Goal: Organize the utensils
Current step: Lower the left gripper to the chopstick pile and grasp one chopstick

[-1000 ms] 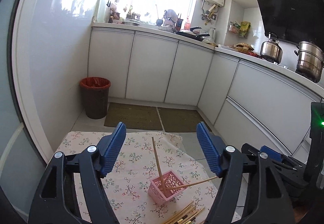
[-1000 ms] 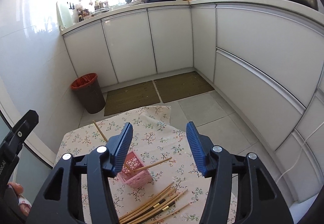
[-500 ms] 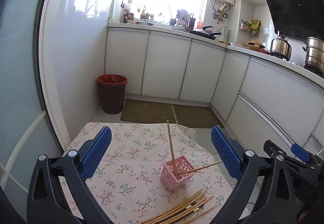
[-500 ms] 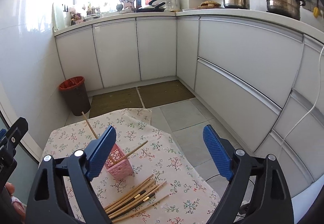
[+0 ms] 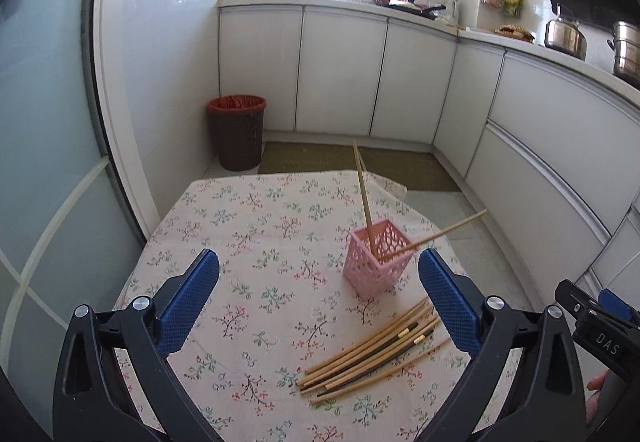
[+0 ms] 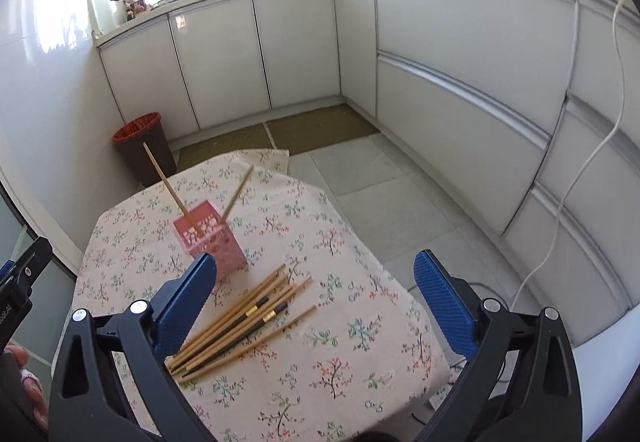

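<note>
Left wrist view: the left tool [image 5: 319, 298] hangs spread wide and empty above the counter [image 5: 248, 226] with its floral cloth. A pink lattice holder [image 5: 376, 258] stands upright ahead, just inside the right finger, with two chopsticks [image 5: 363, 198] leaning out of it in different directions. A loose bundle of chopsticks [image 5: 372, 352] lies flat on the cloth near the holder, toward the camera. A brown bin [image 5: 237, 132] stands on the floor beyond.

Right wrist view: the right tool [image 6: 314, 298] is likewise wide apart, gripping nothing. Its left finger overlaps the holder [image 6: 210, 232]; the bundle [image 6: 244, 320] lies between the fingers, near the left one.
</note>
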`<state>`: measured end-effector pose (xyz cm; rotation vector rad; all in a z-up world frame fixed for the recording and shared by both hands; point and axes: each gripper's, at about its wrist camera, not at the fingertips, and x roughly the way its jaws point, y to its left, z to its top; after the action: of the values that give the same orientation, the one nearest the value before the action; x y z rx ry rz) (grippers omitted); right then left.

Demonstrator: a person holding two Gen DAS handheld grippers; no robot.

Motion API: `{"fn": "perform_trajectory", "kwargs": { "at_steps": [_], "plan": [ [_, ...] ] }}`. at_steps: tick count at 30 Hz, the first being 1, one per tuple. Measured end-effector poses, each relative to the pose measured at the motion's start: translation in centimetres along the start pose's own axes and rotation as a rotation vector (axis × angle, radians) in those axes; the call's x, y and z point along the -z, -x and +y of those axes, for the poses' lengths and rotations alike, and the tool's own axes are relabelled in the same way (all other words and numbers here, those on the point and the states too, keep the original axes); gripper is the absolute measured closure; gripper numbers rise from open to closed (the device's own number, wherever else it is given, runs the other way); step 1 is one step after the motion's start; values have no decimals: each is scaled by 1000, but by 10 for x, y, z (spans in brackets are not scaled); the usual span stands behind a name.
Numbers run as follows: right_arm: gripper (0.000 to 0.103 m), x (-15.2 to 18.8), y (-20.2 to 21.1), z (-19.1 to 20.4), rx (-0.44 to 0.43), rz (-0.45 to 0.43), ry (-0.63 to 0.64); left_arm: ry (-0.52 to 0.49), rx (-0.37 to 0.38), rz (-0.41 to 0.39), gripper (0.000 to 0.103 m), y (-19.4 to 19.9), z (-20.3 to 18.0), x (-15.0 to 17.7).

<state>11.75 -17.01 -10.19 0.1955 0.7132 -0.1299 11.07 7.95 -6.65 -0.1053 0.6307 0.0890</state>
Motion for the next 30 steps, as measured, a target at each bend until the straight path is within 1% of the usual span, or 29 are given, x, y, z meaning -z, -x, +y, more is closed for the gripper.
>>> {"fn": "perform_trajectory", "kwargs": {
  "at_steps": [2,7,11,13,15,16,17,18,19,20,21,22,23,24,26,27,30],
  "plan": [
    [7,14,-7,-17,-12,50,-21,-14,17,58,7,-9,-2,10],
    [7,36,-21,-48,-30,106,-31,-29,100,238,7,-39,-13,36],
    [7,46,-31,-76,-53,164,-94,-57,220,422,7,-68,-27,65],
    [7,49,-36,-89,-68,190,-138,-104,271,511,7,-83,-30,79],
    [7,51,-40,-99,-75,208,-177,-188,303,583,9,-93,-36,93],
    [7,52,-42,-102,-79,215,-189,-239,318,593,10,-94,-36,100],
    [7,54,-44,-103,-86,220,-195,-291,337,589,14,-94,-36,107],
    [7,55,-46,-103,-91,225,-197,-344,355,580,21,-94,-34,114],
    [7,57,-48,-103,-93,231,-196,-400,373,572,26,-93,-32,121],
    [7,59,-51,-101,-98,240,-193,-456,394,565,39,-93,-31,130],
    [7,60,-55,-99,-102,251,-188,-492,409,567,49,-94,-29,139],
    [7,61,-58,-97,-106,264,-182,-502,423,584,53,-98,-26,146],
    [7,63,-62,-94,-109,277,-174,-499,432,604,59,-104,-23,150],
    [7,64,-65,-91,-109,285,-169,-499,432,617,62,-110,-20,154],
    [7,65,-69,-86,-107,297,-157,-500,392,627,63,-121,-14,157],
    [7,66,-70,-84,-108,300,-152,-485,384,632,64,-125,-10,156],
    [7,65,-73,-79,-105,300,-139,-449,379,615,64,-129,-1,149]
  ]
}}
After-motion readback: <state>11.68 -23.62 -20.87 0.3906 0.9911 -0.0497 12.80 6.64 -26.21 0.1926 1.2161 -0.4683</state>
